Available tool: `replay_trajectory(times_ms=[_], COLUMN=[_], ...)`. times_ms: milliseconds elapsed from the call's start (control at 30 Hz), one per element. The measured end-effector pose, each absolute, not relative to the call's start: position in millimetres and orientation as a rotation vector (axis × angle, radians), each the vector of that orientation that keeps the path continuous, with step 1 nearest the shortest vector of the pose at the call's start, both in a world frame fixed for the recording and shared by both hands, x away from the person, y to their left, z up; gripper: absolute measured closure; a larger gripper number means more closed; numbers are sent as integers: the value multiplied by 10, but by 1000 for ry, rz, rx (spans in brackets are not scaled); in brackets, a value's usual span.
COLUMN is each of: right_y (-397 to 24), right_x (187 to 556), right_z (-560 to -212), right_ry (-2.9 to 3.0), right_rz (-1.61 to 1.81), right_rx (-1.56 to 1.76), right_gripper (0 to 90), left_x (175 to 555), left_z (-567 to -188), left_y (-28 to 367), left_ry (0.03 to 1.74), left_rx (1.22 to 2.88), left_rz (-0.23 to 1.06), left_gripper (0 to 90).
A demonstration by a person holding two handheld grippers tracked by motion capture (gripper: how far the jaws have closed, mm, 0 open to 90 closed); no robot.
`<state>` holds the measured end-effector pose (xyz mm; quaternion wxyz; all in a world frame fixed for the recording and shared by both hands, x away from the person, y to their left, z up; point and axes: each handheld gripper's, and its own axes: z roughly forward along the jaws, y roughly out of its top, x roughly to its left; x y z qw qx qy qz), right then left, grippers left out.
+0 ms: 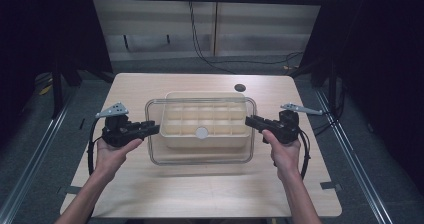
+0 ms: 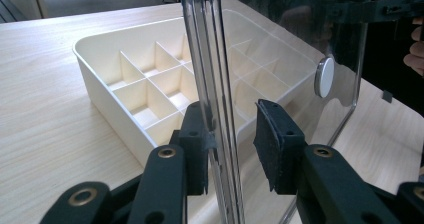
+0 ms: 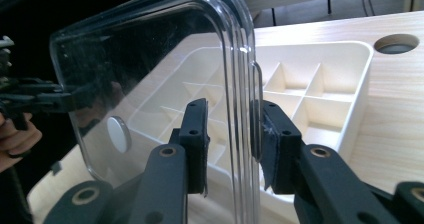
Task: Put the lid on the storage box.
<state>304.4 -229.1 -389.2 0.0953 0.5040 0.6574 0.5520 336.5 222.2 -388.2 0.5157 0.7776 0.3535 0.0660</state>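
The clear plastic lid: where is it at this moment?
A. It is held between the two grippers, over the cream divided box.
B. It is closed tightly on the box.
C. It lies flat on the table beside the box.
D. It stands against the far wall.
A: the clear lid has an edge between the jaws of the left gripper and the right gripper, over the cream divided box.

Dim, dark-edged scene; table point(image 1: 200, 184) evenly lit (soft shadows), close views slightly blurred.
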Motion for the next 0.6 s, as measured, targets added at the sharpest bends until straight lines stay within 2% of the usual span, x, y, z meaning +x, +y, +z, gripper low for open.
replay_trajectory(times_ms=[600], right_y=[-2292], right_x=[3239], right_z=[-3734], right_ry=[1902], right_rz=[1646], right_rx=[1478], right_gripper=[672], left_x=[3576], left_z=[-3713], left_y=[2180], left_ry=[855], left_rx=[1833], left_rz=[201], left_gripper=[656])
